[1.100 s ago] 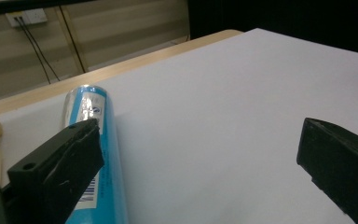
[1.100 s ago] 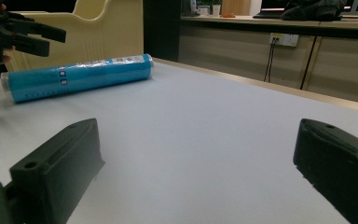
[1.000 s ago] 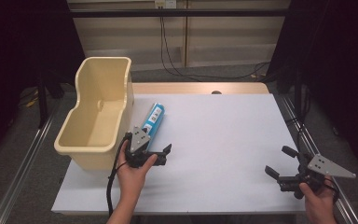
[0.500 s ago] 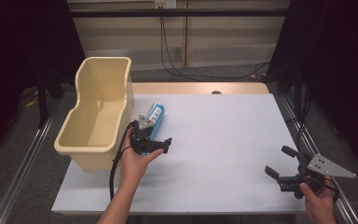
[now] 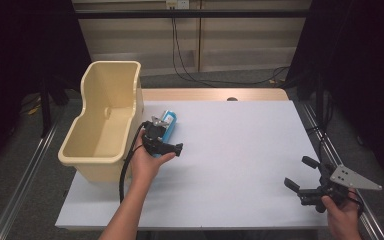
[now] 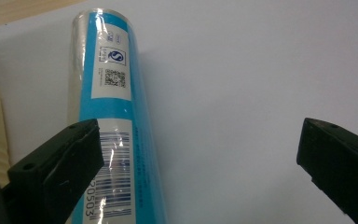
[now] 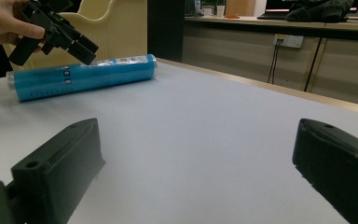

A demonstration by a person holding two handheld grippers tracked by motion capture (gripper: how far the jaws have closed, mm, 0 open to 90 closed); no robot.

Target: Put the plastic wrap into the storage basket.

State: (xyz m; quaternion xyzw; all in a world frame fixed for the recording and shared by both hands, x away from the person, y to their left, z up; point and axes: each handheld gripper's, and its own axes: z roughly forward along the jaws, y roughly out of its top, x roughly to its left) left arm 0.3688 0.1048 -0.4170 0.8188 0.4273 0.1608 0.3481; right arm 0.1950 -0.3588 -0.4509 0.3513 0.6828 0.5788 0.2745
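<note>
Left gripper view: blue roll point(image 6: 114, 135) lying on white table point(image 6: 242, 93) beside cream bin point(image 5: 105, 125), probably light, glossy, slippery, best pinched mid-length; left gripper point(image 6: 200, 163) spread wide above it, right gripper point(image 7: 191, 172) likewise released.

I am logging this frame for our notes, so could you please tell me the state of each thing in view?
Blue tube: lying on its side on the table, ungripped.
Beige bin: upright, looks empty.
Left gripper: open, over the tube.
Right gripper: open, holding nothing.
</note>
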